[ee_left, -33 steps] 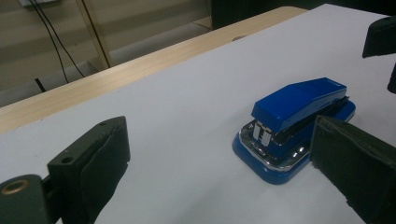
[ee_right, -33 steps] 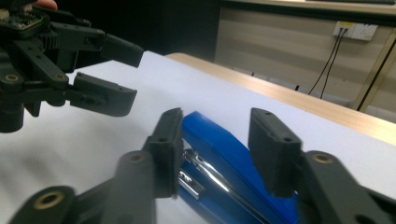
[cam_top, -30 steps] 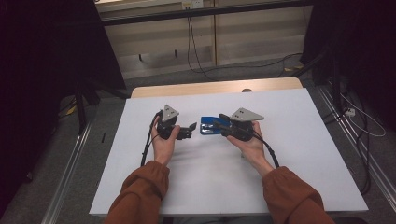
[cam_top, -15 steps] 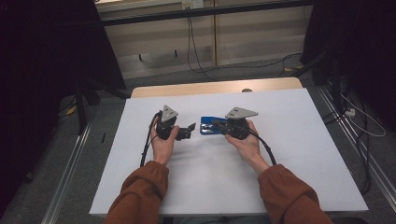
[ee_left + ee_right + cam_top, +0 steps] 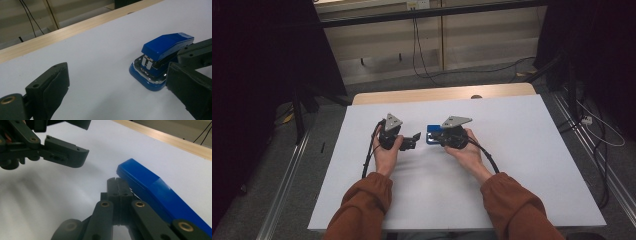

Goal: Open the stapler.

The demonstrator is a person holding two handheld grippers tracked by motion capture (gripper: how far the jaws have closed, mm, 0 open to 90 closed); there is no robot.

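Note:
A blue stapler (image 5: 432,130) with a chrome mouth lies on the white table (image 5: 522,165), a little behind its middle. My right gripper (image 5: 433,140) lies along its near side. In the right gripper view its jaws (image 5: 117,186) are pressed together with nothing between them, and the stapler (image 5: 147,187) sits just to their right. My left gripper (image 5: 414,139) faces it from the left and stands open. The stapler (image 5: 162,47) lies beyond its right fingertip, outside the gap (image 5: 120,75) between the two. The right gripper's fingers (image 5: 197,50) show next to the stapler.
A wooden strip (image 5: 437,94) runs along the table's far edge. Black cables (image 5: 369,155) trail from both grippers toward the person's orange sleeves (image 5: 362,210). Dark stands and floor cables surround the table.
The right hand has shifted a little to the left, bringing its gripper alongside the stapler and closer to the left gripper. The left hand has stayed put.

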